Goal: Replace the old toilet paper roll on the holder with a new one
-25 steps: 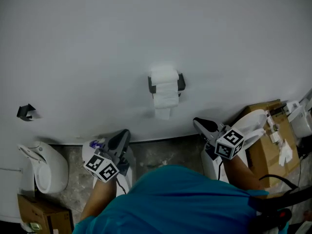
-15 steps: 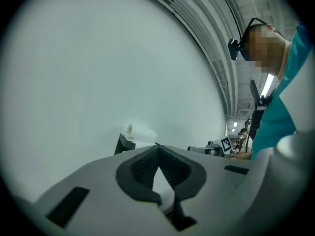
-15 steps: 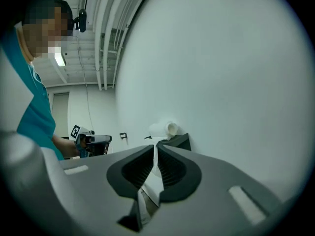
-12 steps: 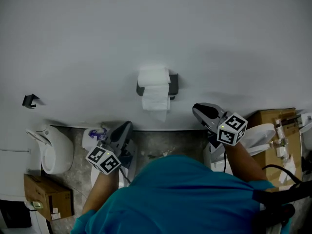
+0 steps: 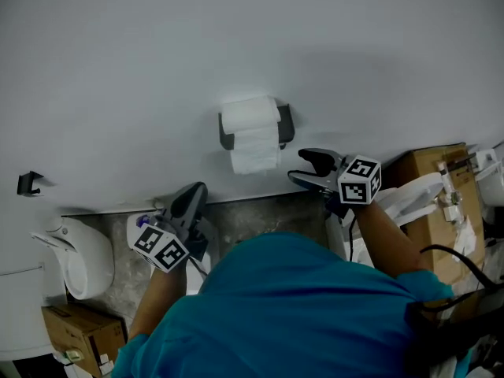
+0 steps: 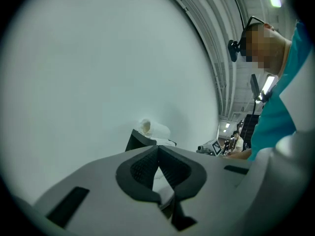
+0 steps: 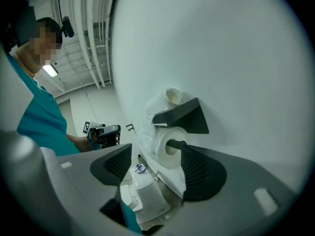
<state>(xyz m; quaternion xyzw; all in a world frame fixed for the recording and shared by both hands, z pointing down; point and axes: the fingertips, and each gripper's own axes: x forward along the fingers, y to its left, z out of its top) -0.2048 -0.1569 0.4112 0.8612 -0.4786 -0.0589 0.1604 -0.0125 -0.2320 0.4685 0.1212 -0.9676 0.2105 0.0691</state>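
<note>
A black holder [image 5: 285, 124] is fixed to the white wall. One white toilet paper roll [image 5: 250, 115] lies on top of its shelf. A second roll [image 7: 166, 150] sits on the spindle under the shelf [image 7: 183, 116]. My right gripper [image 5: 309, 169] is just right of the holder, its jaws opening with nothing between them. In the right gripper view the spindle roll shows beyond the gap of that gripper [image 7: 156, 165]. My left gripper [image 5: 189, 201] is lower left of the holder, shut and empty. In its own view this gripper [image 6: 158, 168] points at the holder [image 6: 139, 140].
A white toilet [image 5: 75, 260] and a cardboard box [image 5: 71, 339] stand at the lower left. Another toilet with a blue item [image 5: 142, 222] sits under my left gripper. A cardboard box [image 5: 431, 181] and a white seat [image 5: 408, 199] are at the right. A black hook [image 5: 27, 183] is on the wall.
Both grippers have moved in toward the holder on the wall. The right gripper's jaws, shut before, now stand apart. The left gripper stays shut.
</note>
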